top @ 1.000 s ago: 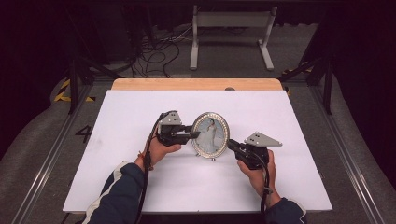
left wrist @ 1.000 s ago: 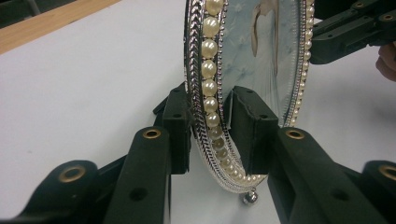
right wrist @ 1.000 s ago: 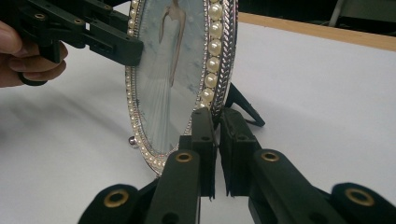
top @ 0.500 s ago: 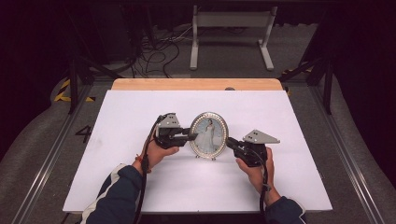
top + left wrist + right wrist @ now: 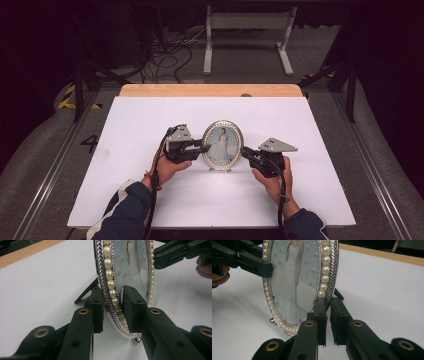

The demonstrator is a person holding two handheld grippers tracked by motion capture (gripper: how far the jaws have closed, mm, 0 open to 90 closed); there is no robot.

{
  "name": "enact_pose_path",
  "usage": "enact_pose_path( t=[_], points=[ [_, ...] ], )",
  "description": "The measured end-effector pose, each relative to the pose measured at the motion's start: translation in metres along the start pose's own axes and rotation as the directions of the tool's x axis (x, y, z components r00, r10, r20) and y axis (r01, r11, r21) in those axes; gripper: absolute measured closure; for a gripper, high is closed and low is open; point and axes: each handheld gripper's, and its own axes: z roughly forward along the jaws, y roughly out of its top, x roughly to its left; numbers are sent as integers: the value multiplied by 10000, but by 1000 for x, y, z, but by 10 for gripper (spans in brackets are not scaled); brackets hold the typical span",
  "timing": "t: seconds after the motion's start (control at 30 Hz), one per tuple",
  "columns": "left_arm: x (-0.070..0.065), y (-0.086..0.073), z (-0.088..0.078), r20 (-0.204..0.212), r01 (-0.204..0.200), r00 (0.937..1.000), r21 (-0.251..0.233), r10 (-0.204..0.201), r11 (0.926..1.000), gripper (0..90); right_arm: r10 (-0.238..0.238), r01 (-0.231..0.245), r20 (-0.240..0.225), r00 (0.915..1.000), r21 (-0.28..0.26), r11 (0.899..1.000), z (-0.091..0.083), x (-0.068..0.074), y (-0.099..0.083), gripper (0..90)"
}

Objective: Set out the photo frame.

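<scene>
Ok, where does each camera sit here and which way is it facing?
High view: above the person's side, looking forward and down on the table; both forearms, left gripper, right gripper.
Left gripper view: on the left gripper, looking along its jaws, which clamp the frame.
Right gripper view: on the right gripper, jaws clamping the frame's opposite edge.
Shared: the frame, and each gripper view shows the other gripper.

One oval photo frame [image 5: 222, 145] is counted, stood near the middle of the single white worktop [image 5: 150, 200]. Two grippers are counted: the left gripper [image 5: 204, 148] at the frame's left edge and the right gripper [image 5: 245, 150] at its right. Two hands are seen.
</scene>
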Motion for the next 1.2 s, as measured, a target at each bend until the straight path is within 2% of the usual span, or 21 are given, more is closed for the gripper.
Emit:
enact_pose_path(
  t=[0.2,0.37,0.5,0.73,0.87,0.97,1.03,1.2],
  points=[
    [-3,0,2,-226,-41,9997,-112,38,9999,702,-150,150,59,9999,-14,9999,0,-1,0,832],
    [-5,-1,2,-360,-69,9993,-72,67,9999,694,-526,525,159,9985,57,9986,0,0,2,830],
    [-6,0,3,-450,-91,9989,-23,90,10000,687,-419,419,90,9991,20,9991,1,0,2,831],
    [-7,0,4,-531,-97,9985,-54,94,9999,675,-544,543,134,9984,96,9985,0,0,1,830],
    [-9,1,4,-641,-202,9977,46,205,9998,663,-962,951,372,9947,313,9950,-1,3,3,831],
    [-9,0,4,-639,-184,9978,-3,183,9998,661,-1041,1028,388,9938,340,9941,-2,3,3,831],
    [-9,-1,5,-741,-254,9969,33,256,9997,627,-1175,1160,407,9922,374,9925,-2,5,3,823],
    [-11,-1,5,-838,-369,9958,68,373,9993,627,-1312,1296,373,9907,420,9907,-2,6,3,801]
  ],
)
